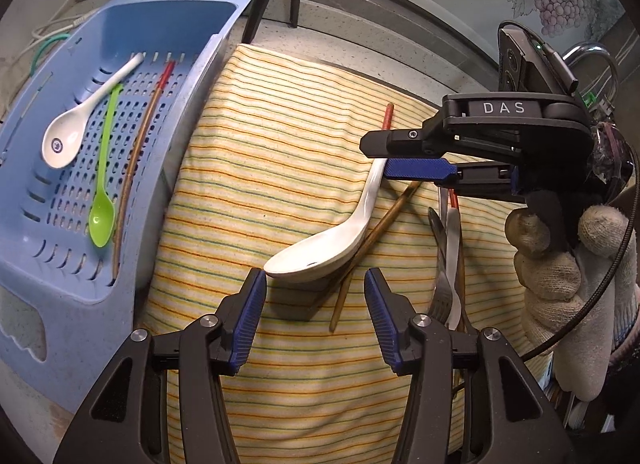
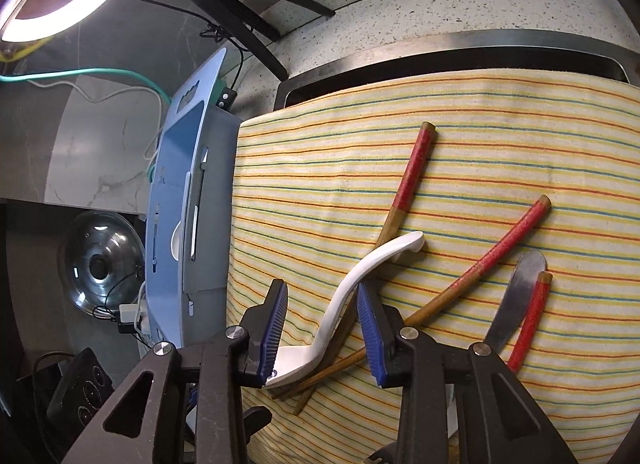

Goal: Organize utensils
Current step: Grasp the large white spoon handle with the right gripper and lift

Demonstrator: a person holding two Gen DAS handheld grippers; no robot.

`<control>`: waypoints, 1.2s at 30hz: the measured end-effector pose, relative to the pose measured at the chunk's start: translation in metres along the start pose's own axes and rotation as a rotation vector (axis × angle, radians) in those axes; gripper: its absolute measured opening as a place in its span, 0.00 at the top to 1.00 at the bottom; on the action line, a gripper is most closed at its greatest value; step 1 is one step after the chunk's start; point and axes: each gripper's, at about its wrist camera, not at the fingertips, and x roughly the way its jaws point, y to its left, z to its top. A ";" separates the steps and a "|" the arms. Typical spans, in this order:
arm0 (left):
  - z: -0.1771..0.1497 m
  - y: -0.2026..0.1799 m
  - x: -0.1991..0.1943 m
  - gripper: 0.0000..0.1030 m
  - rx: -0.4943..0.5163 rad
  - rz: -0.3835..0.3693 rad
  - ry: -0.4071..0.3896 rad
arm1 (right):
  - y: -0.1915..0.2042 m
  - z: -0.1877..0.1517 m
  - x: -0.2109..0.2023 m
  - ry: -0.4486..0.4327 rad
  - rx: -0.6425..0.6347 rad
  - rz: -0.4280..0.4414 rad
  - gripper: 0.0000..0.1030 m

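Utensils, part sorted: some lie in a blue perforated basket (image 1: pixel 52 264) at the left, the rest on a yellow striped cloth (image 1: pixel 248 167) spread over the speckled counter (image 2: pixel 360 23). Basket contents: one white spoon (image 1: pixel 68 135), one green plastic spoon (image 1: pixel 102 215), one red-ended chopstick (image 1: pixel 136 167), all side by side on the slotted floor. Cloth contents: one large white ceramic spoon (image 1: pixel 320 252), bowl upward and handle rising; three red-ended chopsticks (image 2: pixel 416 167) (image 2: pixel 508 244) (image 2: pixel 530 316), the first two crossing under the spoon; one metal utensil (image 2: pixel 516 292) lying against the third chopstick. A further pale utensil (image 1: pixel 453 248) lies beside the metal one in the left wrist view; its kind cannot be told. Left hand-held gripper (image 1: pixel 315 276): jaws roughly half apart, poised just above the bowl of the large white spoon, one pad tip just beside the bowl's rim, nothing clamped. Right hand-held gripper (image 2: pixel 320 292): carried in a gloved hand (image 1: pixel 560 272), jaws at a narrower setting, placed astride the handle of the same spoon. The handle runs between its two blue pads, close against one pad (image 2: pixel 366 304) with a clear gap at the other (image 2: pixel 276 320), so no grip is made. Spoon rests on the cloth and on the crossed chopsticks.
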 end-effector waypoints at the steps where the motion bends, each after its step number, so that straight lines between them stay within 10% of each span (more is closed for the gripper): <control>1: 0.001 0.000 0.001 0.52 -0.001 -0.002 0.002 | 0.001 0.001 0.001 -0.001 -0.003 -0.002 0.70; 36: -0.002 0.017 0.021 0.62 -0.044 -0.084 0.023 | 0.016 0.001 0.022 0.023 -0.087 -0.045 0.92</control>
